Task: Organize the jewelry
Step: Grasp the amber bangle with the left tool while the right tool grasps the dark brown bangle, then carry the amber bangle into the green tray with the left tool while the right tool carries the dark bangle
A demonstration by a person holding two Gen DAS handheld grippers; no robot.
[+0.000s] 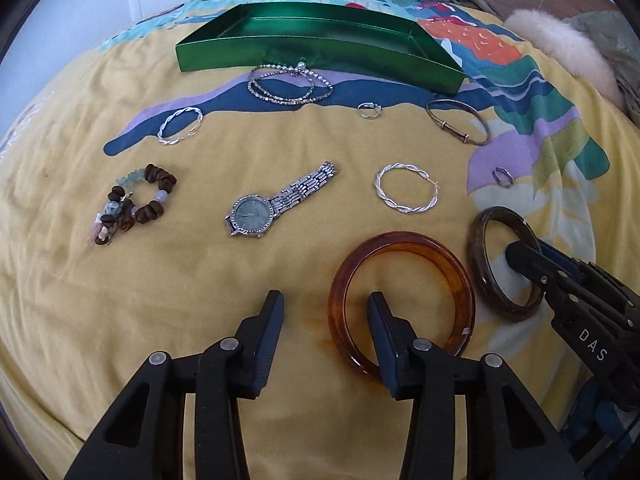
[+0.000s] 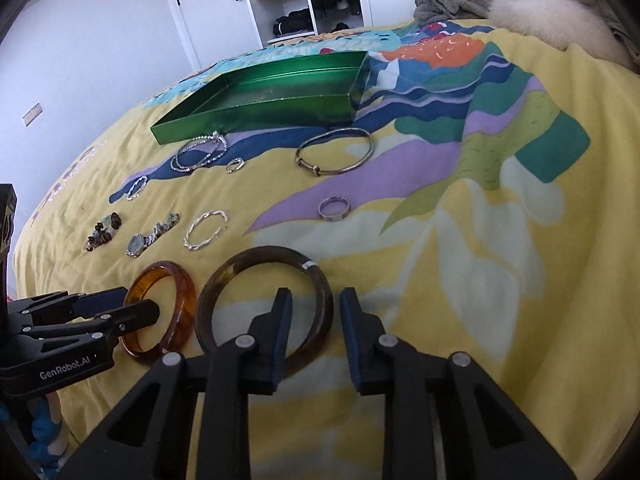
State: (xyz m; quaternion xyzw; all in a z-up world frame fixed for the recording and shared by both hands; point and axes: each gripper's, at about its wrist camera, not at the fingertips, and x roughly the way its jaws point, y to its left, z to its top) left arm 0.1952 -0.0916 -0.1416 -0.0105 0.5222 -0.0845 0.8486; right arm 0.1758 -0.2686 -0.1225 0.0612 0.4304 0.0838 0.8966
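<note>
left jaws: your left gripper (image 1: 326, 300) stands apart, straddling the near-left rim of the amber bangle (image 1: 402, 300); one finger inside the ring, one outside, pads not yet pressing on it.
right jaws: your right gripper (image 2: 316, 296) is likewise apart astride the right rim of the dark bangle (image 2: 266, 308); a gap shows on both sides, no clamp yet.
bangles: both lie flat on the yellow bedspread (image 1: 80, 280), just beside each other, nearest you.
green tray (image 1: 320, 46): sits at the far side of the layout, looks empty inside; nothing put away so far.
left to sort: watch (image 1: 276, 200), beaded bracelet (image 1: 134, 204), two twisted silver hoops (image 1: 406, 194) (image 1: 180, 126), rhinestone chain (image 1: 290, 84) touching the tray's front wall, thin metal bangle (image 1: 458, 122), two small rings (image 1: 369, 110) (image 1: 504, 177).
progress: start of task, as far as you can judge; every piece is out on the bed.
next: you probably need to close on both rims, then carry them over the other pieces to the tray.
</note>
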